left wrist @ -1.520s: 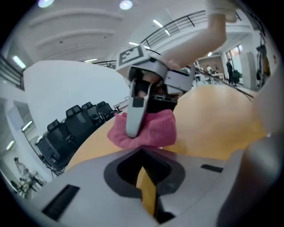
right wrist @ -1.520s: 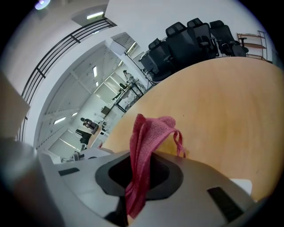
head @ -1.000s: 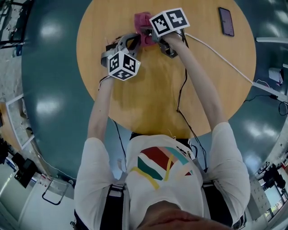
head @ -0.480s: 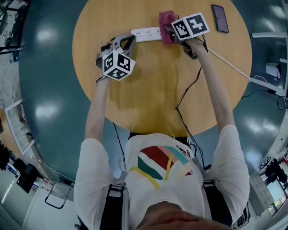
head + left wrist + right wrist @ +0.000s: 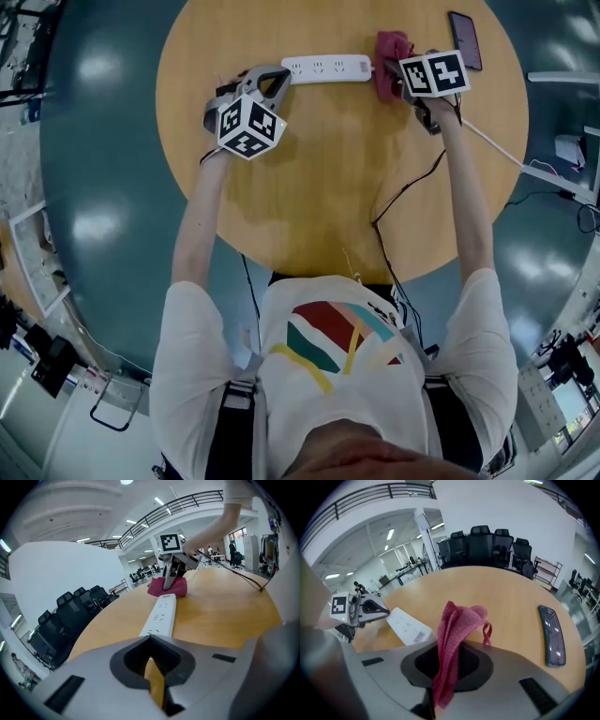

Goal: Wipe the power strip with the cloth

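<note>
The white power strip [image 5: 328, 67] lies along the far side of the round wooden table [image 5: 309, 206]. My left gripper [image 5: 275, 80] is shut, its tip at the strip's left end; in the left gripper view the strip [image 5: 161, 616] runs away from the closed jaws [image 5: 152, 665]. My right gripper [image 5: 394, 75] is shut on the red cloth [image 5: 391, 49], just past the strip's right end. In the right gripper view the cloth [image 5: 457, 630] stands bunched up out of the jaws, with the strip [image 5: 408, 626] and the left gripper [image 5: 363, 609] off to the left.
A dark phone [image 5: 466, 39] lies flat just right of the cloth, also seen as the phone [image 5: 553, 634] in the right gripper view. The strip's white cable [image 5: 492, 142] runs off the table to the right. A black wire [image 5: 403, 192] trails from the right gripper.
My right gripper has carried the red cloth to the right along the power strip, from its left end to beyond its right end. The left gripper has stayed at the left end.
</note>
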Demonstrator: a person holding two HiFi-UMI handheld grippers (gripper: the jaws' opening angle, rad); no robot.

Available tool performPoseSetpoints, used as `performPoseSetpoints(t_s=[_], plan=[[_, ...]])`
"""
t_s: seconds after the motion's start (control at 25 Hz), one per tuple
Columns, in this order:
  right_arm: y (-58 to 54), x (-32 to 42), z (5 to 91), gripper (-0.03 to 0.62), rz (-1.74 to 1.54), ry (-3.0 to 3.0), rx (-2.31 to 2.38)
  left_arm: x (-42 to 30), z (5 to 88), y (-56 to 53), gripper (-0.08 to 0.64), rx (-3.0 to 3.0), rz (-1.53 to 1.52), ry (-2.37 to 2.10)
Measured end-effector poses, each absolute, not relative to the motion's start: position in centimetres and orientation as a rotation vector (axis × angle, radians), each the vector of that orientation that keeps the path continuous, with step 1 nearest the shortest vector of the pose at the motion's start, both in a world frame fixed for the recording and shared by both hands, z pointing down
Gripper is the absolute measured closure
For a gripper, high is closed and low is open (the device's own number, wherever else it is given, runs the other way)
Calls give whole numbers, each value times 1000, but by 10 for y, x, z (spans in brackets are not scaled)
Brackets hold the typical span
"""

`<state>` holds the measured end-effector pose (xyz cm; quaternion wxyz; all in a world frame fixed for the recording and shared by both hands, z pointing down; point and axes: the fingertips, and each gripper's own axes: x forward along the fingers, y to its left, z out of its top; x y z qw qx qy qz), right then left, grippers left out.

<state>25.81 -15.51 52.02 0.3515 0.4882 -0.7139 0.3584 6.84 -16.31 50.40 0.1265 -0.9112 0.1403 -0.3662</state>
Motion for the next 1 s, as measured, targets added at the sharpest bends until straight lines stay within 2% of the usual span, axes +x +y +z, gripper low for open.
performPoseSetpoints(t_s=[0.24, 0.44, 0.64, 0.8, 1.0], plan=[[-142, 181, 469, 553, 629, -2135, 1072, 69, 502, -163, 525, -2702, -1041, 378], [-119, 98, 466, 553, 126, -2157, 731, 67, 499, -164, 525, -2714, -1033, 351], [-109, 73, 509, 552, -422, -1844, 457, 69, 502, -161, 525, -2714, -1036, 258], [-115, 60, 520, 553, -656, -1671, 389, 70, 499, -158, 525, -2723, -1051, 197], [-122, 42, 521, 553, -782, -1570, 382, 70, 496, -156, 525, -2725, -1037, 173]])
